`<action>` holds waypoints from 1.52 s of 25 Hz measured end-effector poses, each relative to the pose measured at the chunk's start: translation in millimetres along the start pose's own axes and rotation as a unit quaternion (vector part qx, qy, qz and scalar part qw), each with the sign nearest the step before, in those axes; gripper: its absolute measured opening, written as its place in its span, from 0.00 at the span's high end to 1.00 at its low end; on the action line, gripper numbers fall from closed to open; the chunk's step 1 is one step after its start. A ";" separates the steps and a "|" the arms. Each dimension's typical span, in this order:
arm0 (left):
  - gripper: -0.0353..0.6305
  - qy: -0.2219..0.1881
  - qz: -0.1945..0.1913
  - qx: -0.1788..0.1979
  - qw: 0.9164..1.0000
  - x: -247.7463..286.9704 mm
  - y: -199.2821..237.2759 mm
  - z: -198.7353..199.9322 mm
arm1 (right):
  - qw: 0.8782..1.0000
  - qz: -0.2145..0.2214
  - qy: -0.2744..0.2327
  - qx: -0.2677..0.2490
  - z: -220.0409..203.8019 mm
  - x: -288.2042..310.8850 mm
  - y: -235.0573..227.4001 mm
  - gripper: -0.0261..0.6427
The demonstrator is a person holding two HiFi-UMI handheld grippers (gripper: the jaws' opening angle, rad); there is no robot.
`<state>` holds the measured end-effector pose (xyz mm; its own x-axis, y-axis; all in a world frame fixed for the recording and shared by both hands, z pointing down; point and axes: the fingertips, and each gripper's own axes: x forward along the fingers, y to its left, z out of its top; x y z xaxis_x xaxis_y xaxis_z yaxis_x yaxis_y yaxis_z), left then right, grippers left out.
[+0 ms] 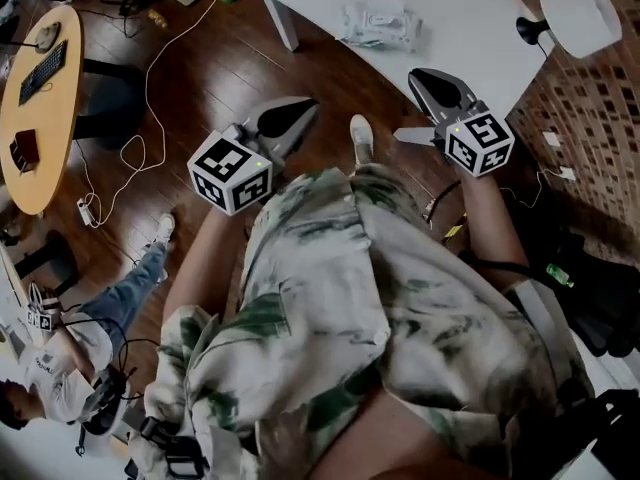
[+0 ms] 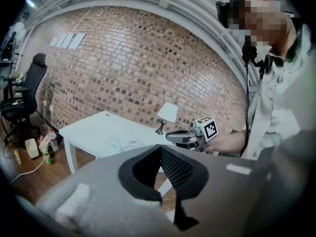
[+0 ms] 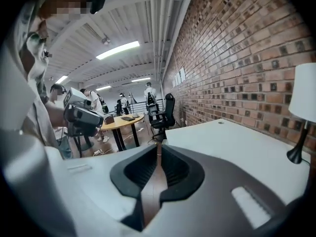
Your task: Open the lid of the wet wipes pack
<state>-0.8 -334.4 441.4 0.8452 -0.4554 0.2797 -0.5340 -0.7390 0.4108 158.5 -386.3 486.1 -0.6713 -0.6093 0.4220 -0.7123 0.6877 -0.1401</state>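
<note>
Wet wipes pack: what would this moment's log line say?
wet wipes pack on white table, untouched | left tongs shut, empty | right tongs shut, empty

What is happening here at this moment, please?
A person in a green-and-white patterned shirt stands holding a gripper in each hand. The left gripper and the right gripper are both in the air with jaws together, holding nothing. The crumpled white wet wipes pack lies on the white rectangular table ahead, not far from a white-shaded lamp. Neither gripper touches the pack yet.
</note>
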 end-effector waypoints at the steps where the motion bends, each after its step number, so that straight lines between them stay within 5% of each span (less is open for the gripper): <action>1: 0.94 -0.001 -0.010 0.011 1.000 -12.1 -10.0 -0.7 | 1.000 -0.008 -0.006 0.010 -0.8 -12.4 16.8 0.92; 17: 0.94 0.001 -0.127 0.053 0.990 -71.1 -160.6 -41.0 | 0.998 -0.040 -0.036 0.021 -20.9 -172.9 192.3 0.93; 21: 0.94 0.005 -0.126 0.080 0.989 -74.9 -213.9 -53.9 | 0.998 -0.039 -0.046 0.006 -35.8 -223.9 223.9 0.93; 31: 0.94 -0.001 -0.084 0.071 0.994 -107.0 -382.3 -113.2 | 0.997 0.000 -0.069 -0.044 -114.7 -354.0 305.8 0.95; 38: 0.94 0.030 -0.057 0.078 0.995 -154.7 -437.9 -161.0 | 0.996 0.017 -0.080 -0.038 -146.3 -395.7 358.0 0.95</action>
<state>99.1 139.6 357.9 0.8946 -0.3376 0.2926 -0.4220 -0.8537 0.3052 199.1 158.7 399.9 -0.7234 -0.6358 0.2692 -0.6749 0.7335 -0.0812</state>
